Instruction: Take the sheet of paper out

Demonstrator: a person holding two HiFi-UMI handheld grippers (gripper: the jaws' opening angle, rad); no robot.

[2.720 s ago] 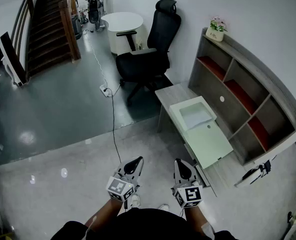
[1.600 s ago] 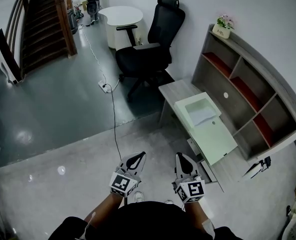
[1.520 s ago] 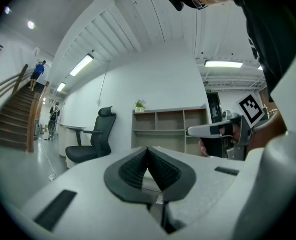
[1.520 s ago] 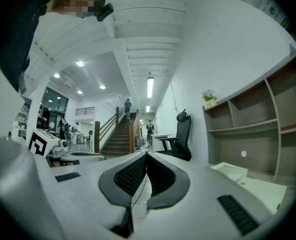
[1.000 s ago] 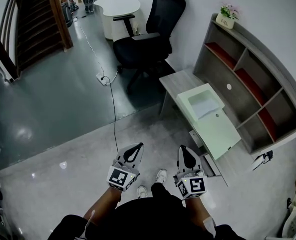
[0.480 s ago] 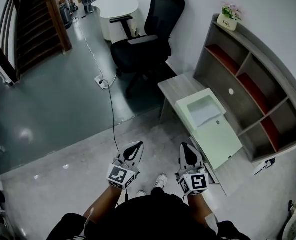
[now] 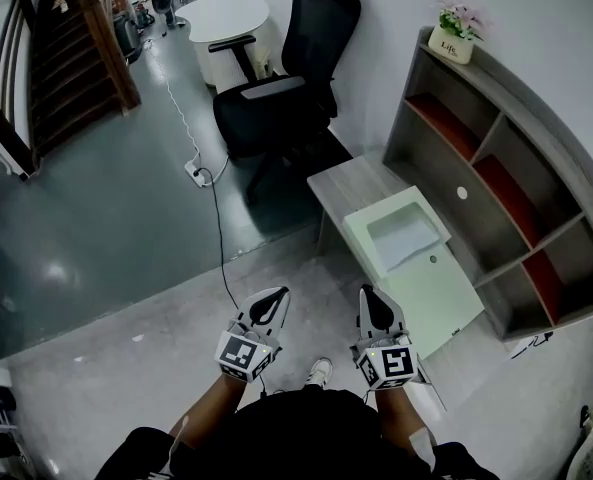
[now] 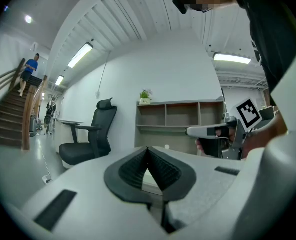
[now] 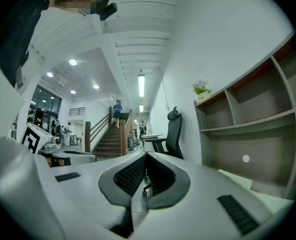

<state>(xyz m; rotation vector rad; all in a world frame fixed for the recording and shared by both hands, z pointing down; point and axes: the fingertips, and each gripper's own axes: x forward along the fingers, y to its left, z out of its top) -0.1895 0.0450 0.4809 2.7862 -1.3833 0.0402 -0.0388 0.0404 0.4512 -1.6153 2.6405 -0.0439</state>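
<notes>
Pale floor (image 7: 126, 368) lies open to the left and ahead, crossed only by a cable (image 7: 216, 238) that runs up towards the chair (image 7: 276, 108). On the right the bench (image 7: 341, 183) stands against a shelf (image 7: 496, 138). Its near edge is close beside the right tongs (image 7: 372, 303).

Both tongs are closed and empty, held level side by side; the left tongs (image 7: 269, 303) point over bare floor.

Only the head view shows the sheet (image 7: 401, 243). It lies flat in the recess at the far end of a pale green box (image 7: 436, 298) on the bench, well ahead of the tongs. The box's long axis runs along the bench, far-left to near-right; the sheet's own cannot be told.

The gripper views add a person (image 8: 30, 69) on the stairs (image 8: 8, 119), and each shows the other tongs beside it.
</notes>
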